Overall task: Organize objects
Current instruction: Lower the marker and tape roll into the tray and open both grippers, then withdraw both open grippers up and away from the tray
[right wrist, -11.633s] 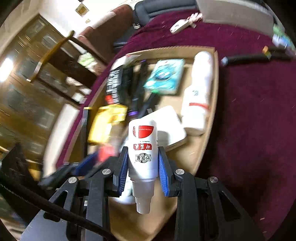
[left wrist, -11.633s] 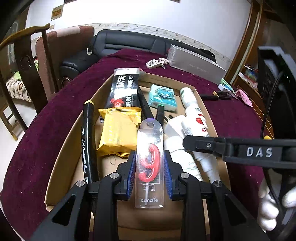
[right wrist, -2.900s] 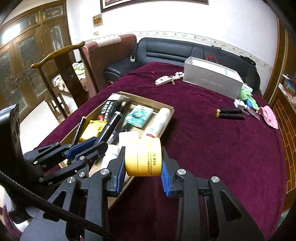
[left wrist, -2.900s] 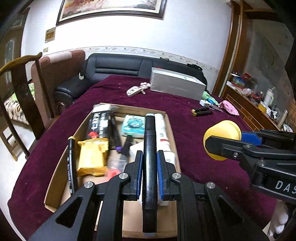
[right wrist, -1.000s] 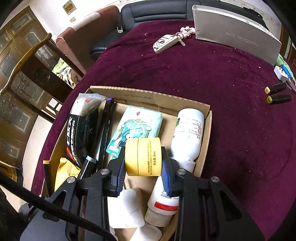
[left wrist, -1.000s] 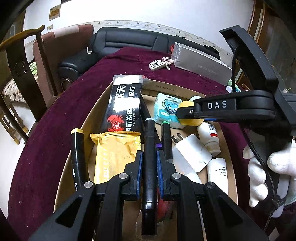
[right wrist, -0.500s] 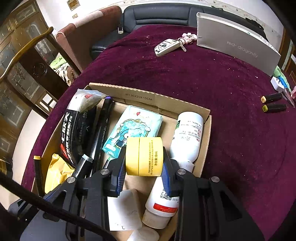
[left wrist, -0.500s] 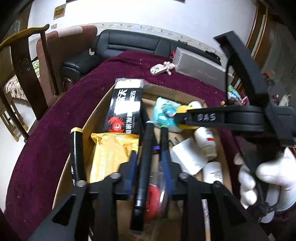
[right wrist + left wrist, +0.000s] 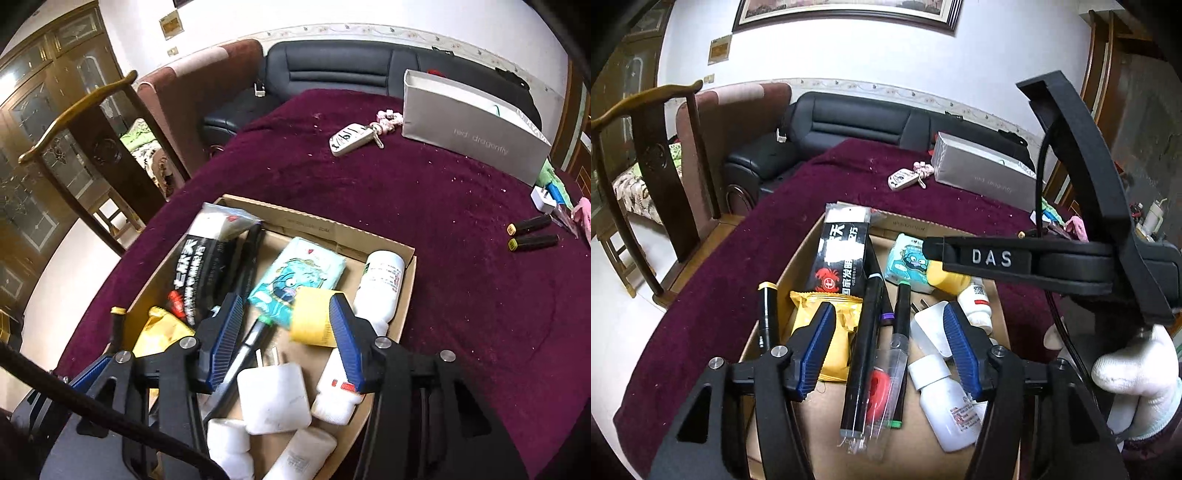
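Observation:
A cardboard box (image 9: 798, 254) (image 9: 317, 221) on the maroon table holds markers, packets, bottles and a white charger (image 9: 273, 398). My left gripper (image 9: 888, 347) is open above the box. A black marker (image 9: 862, 350) lies between its fingers on the box contents, over a red candle pack (image 9: 882, 391). My right gripper (image 9: 286, 332) is open over the box. The yellow tape roll (image 9: 314, 321) (image 9: 947, 278) sits by its right finger, beside a teal tissue pack (image 9: 295, 280).
Two markers (image 9: 532, 232), a white plug (image 9: 543, 197), a car key (image 9: 349, 138) and a silver box (image 9: 472, 136) lie on the maroon cloth (image 9: 461, 258). A wooden chair (image 9: 653, 177) and a black sofa (image 9: 849, 125) stand beyond the table.
Both grippers opened. The left let go of the black marker, which now lies in the box. The right released the yellow tape roll into the box.

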A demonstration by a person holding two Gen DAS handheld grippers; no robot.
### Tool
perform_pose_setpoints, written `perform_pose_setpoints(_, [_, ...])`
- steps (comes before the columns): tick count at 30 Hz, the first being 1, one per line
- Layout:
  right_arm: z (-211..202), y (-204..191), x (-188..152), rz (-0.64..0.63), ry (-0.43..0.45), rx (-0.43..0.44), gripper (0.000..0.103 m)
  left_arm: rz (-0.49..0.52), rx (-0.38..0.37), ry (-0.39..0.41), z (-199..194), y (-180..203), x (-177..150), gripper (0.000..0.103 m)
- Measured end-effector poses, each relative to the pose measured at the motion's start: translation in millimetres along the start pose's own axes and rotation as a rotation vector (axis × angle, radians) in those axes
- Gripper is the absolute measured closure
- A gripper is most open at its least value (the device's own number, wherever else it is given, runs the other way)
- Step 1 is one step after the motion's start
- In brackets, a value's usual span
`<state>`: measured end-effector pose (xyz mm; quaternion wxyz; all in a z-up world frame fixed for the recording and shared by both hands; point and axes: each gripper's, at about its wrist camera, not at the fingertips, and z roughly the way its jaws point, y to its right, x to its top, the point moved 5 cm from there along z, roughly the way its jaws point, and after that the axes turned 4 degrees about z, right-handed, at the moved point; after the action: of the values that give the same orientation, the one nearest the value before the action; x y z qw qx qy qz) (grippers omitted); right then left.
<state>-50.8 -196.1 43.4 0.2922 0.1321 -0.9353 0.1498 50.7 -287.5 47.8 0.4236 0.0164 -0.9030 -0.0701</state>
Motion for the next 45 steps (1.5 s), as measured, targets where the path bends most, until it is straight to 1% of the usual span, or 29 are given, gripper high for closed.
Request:
perform_pose_setpoints(3, [-10.0, -3.4, -4.1, 0.003, 0.015, 0.013, 0.054, -0.001, 0.014, 0.024, -10.5, 0.0, 0.8, 0.047])
perform_pose_setpoints(6, [-20.4, -5.3, -8.3, 0.005, 0.031, 0.017, 0.05, -0.005, 0.029, 0.046, -18.8, 0.7, 1.8, 0.041])
perform_pose_setpoints(10, [-32.4, -6.1, -16.4, 0.007, 0.046, 0.023, 0.049, -0.003, 0.057, 0.067, -27.3, 2.1, 3.2, 0.037])
perform_pose_setpoints(12, [-37.6, -4.1, -20.4, 0.02, 0.055, 0.03, 0.046, 0.006, 0.08, 0.078, -29.9, 3.9, 2.9, 0.036])
perform_pose_setpoints(13, [-40.6, -3.2, -22.5, 0.025, 0.059, 0.032, 0.046, 0.009, 0.089, 0.085, -31.9, 4.5, 2.4, 0.032])
perform_pose_setpoints(16, [-52.0, -2.3, -28.5, 0.03, 0.086, 0.031, 0.046, 0.007, 0.118, 0.139, -44.1, 5.3, 4.3, 0.021])
perform_pose_setpoints(17, [-59.0, -0.3, -29.9, 0.036, 0.113, 0.024, 0.046, 0.004, 0.125, 0.162, -49.7, 5.0, 5.4, 0.02])
perform_pose_setpoints(18, [-65.0, 1.9, -30.5, 0.044, 0.137, 0.017, 0.046, 0.0, 0.136, 0.18, -53.5, 4.2, 6.4, 0.016])
perform_pose_setpoints(19, [-73.8, 4.9, -31.1, 0.057, 0.172, 0.006, 0.046, -0.006, 0.153, 0.199, -58.1, 3.0, 7.1, 0.012])
perform_pose_setpoints(20, [-84.9, 9.1, -31.7, 0.075, 0.217, -0.013, 0.046, -0.015, 0.181, 0.219, -62.4, 0.5, 8.6, 0.01])
perform_pose_setpoints(22, [-104.6, 17.2, -33.8, 0.096, 0.292, -0.055, 0.04, -0.03, 0.226, 0.25, -70.6, -2.9, 9.5, 0.008])
perform_pose_setpoints(24, [-115.2, 21.4, -35.8, 0.098, 0.336, -0.087, 0.026, -0.059, 0.287, 0.272, -78.9, -8.2, 7.9, 0.008])
perform_pose_setpoints(25, [-119.2, 23.1, -38.4, 0.091, 0.352, -0.109, 0.024, -0.068, 0.304, 0.285, -82.8, -9.9, 7.3, 0.007])
perform_pose_setpoints(27, [-119.4, 23.7, -43.8, 0.074, 0.35, -0.127, 0.024, -0.09, 0.304, 0.29, -88.5, -14.8, 6.8, 0.002])
perform_pose_setpoints(29, [-115.1, 24.2, -48.8, 0.069, 0.33, -0.124, 0.024, -0.128, 0.26, 0.284, -91.6, -18.7, 6.2, 0.002])
perform_pose_setpoints(31, [-110.1, 24.0, -54.5, 0.068, 0.312, -0.12, 0.024, -0.162, 0.246, 0.28, -93.6, -21.7, 5.9, 0.002])
perform_pose_setpoints(33, [-105.1, 22.7, -60.1, 0.064, 0.293, -0.115, 0.024, -0.167, 0.265, 0.289, -96.0, -20.5, 6.1, 0.002])
perform_pose_setpoints(36, [-102.2, 21.0, -68.8, 0.05, 0.273, -0.115, 0.024, -0.154, 0.323, 0.305, -101.3, -17.9, 5.9, 0.002])
perform_pose_setpoints(38, [-101.0, 18.4, -73.3, 0.031, 0.265, -0.117, 0.024, -0.157, 0.345, 0.31, -102.6, -17.4, 5.6, 0.002])
perform_pose_setpoints(41, [-98.0, 10.5, -78.0, -0.015, 0.254, -0.125, 0.024, -0.169, 0.359, 0.302, -102.4, -19.7, 4.3, 0.002])
perform_pose_setpoints(45, [-92.5, 0.6, -84.8, -0.066, 0.241, -0.127, 0.024, -0.177, 0.421, 0.293, -101.6, -21.5, 2.5, 0.002])
